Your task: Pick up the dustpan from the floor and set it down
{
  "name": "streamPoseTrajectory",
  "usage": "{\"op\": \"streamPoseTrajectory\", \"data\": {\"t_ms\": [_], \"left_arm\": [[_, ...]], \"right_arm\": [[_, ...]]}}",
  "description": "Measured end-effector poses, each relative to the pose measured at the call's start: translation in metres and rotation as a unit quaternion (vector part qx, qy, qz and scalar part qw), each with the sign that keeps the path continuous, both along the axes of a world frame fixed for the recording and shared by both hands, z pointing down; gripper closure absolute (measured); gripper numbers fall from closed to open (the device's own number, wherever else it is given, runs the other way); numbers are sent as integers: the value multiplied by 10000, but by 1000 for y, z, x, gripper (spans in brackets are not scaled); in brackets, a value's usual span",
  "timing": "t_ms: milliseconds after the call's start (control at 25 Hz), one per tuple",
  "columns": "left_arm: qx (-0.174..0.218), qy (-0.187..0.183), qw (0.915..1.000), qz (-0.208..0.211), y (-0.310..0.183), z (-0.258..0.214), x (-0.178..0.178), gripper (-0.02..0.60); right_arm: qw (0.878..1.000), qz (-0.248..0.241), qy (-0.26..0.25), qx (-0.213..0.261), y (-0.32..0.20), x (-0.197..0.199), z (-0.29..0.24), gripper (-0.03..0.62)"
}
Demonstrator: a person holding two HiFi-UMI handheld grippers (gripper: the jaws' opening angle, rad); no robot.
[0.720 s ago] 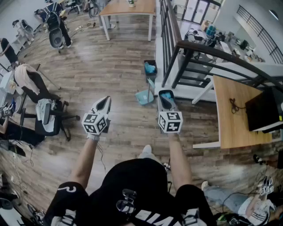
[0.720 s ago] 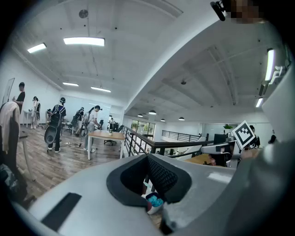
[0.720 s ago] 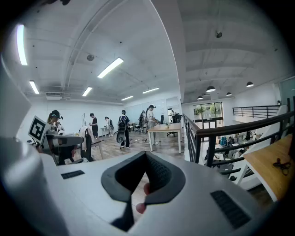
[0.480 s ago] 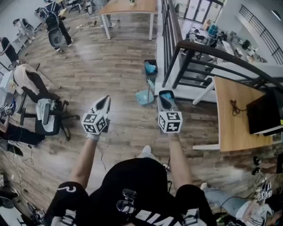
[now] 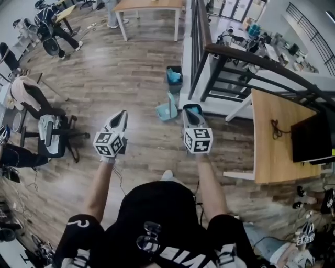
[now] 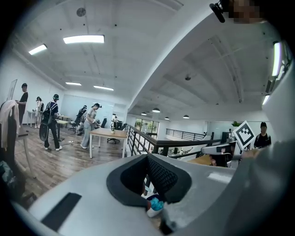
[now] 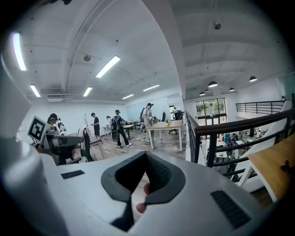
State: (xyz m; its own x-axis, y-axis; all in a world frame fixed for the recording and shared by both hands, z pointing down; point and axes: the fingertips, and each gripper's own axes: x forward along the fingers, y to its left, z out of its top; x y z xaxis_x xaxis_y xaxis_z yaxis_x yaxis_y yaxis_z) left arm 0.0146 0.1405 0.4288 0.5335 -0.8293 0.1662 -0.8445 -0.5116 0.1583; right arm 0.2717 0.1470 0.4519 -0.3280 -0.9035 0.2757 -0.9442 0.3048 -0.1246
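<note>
**Step in hand.** Approach only; nothing is grasped. The dustpan (image 5: 167,111), pale blue, sits on the floor at the foot of the railing (image 5: 199,23), on its open-room side, with its handle rising toward the railing. A dark bin (image 5: 174,76) with blue contents stands further along the same railing foot.

**Grippers.** The left gripper (image 5: 122,114) and the right gripper (image 5: 191,108) are both held out ahead of the person, pointing slightly downward toward the railing. Each has its jaws clenched together with nothing between them. The right one lies nearer the railing and shows just beside the dustpan in the head view; I judge it to be well above it.

**Next move.** It calls for spreading one gripper's jaws, most likely the right, lowering to floor level and closing on the handle.

**Surface and room.** The wood plank floor (image 5: 131,78) looks level and firm. This is an open office: a wooden desk (image 5: 272,141) lies beyond the railing, and an office chair (image 5: 52,136) stands well away from it. People stand at a far table (image 5: 152,5).
</note>
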Motion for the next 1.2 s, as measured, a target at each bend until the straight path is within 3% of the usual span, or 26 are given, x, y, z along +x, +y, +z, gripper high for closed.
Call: {"op": "streamPoseTrajectory", "data": {"t_ms": [480, 1200], "left_arm": [[-199, -3, 9998, -46, -51, 21, 23, 583], [-690, 142, 9975, 104, -236, 85, -4, 583]], "right_arm": [[9995, -111, 19, -289, -57, 13, 30, 602], [9967, -99, 242, -766, -234, -19, 87, 602]]}}
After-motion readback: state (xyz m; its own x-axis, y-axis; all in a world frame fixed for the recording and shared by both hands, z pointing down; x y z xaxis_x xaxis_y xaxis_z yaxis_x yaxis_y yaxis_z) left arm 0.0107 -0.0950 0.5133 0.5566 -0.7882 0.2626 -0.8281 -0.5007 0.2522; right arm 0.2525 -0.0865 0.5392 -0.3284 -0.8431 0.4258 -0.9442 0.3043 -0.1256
